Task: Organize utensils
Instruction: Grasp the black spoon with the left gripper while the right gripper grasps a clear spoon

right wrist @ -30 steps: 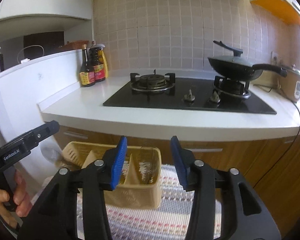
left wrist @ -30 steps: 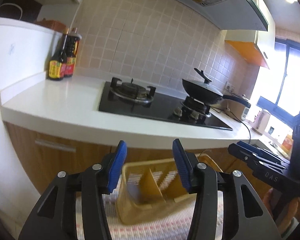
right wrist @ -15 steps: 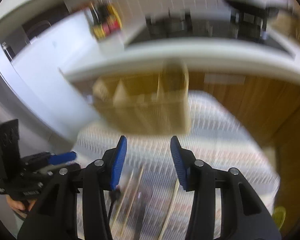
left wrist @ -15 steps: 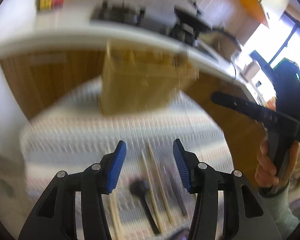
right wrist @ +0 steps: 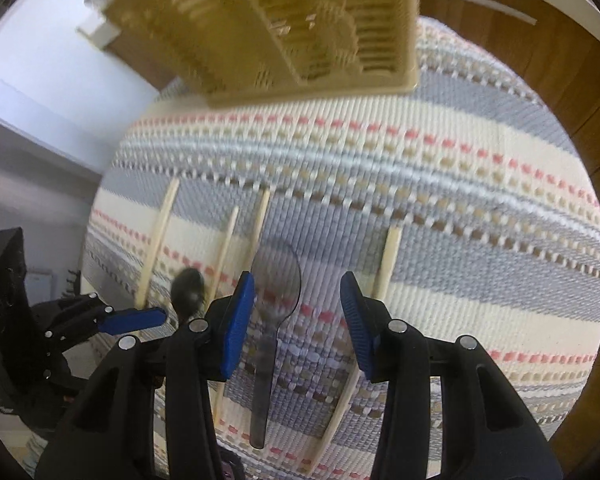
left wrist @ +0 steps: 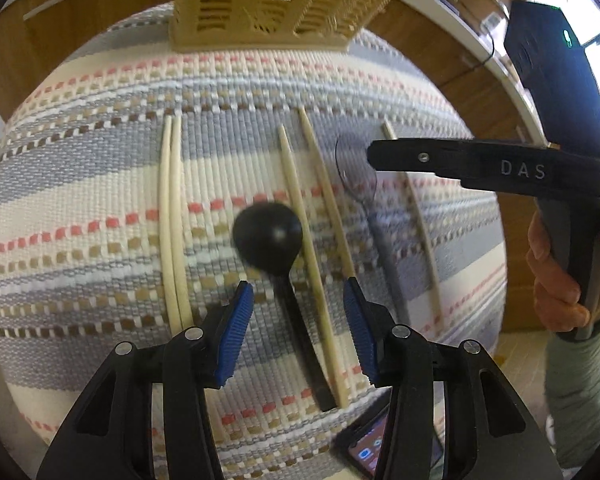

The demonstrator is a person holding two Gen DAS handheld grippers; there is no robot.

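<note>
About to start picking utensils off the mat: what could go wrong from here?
The left gripper is open over both the black spoon and a chopstick lying against it, so it may pinch both. The right gripper straddles the clear spoon, which is hard to see and lies flat.

A home kitchen: wooden cabinet doors with a bar handle under a white counter edge fill the top of both frames; chopsticks, spoons and a slotted utensil basket lie on a striped woven mat
</note>
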